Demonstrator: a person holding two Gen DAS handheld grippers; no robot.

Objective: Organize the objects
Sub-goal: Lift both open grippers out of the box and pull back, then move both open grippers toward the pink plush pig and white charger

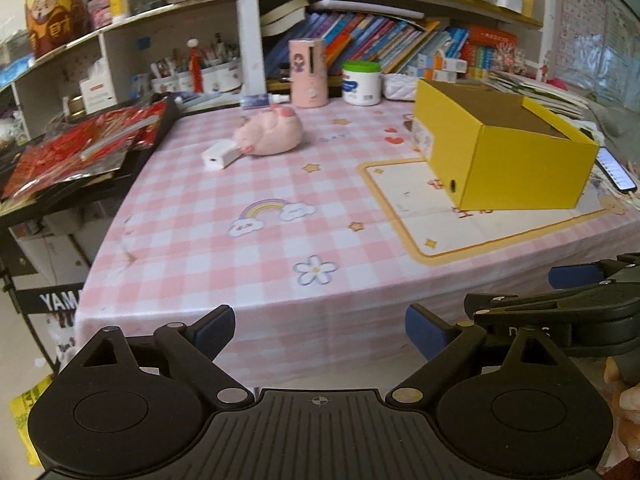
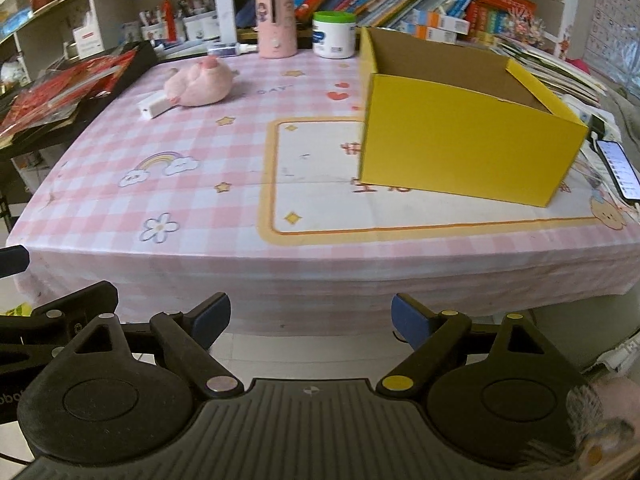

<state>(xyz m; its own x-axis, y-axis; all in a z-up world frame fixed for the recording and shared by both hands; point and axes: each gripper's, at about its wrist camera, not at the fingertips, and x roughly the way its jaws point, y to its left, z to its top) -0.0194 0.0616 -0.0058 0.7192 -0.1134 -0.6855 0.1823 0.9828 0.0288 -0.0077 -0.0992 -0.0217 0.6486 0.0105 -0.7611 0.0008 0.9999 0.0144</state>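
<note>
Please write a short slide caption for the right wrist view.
Open right gripper before a pink-checked table holding a yellow box, pink plush and phone.

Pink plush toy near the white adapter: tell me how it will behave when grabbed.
The pink plush toy looks soft and rounded, so it will probably squash between the pads rather than resist. It seems light for its bulk. Its slumped, flattened base suggests it will not roll, though a push may nudge the white adapter lying against it.
</note>
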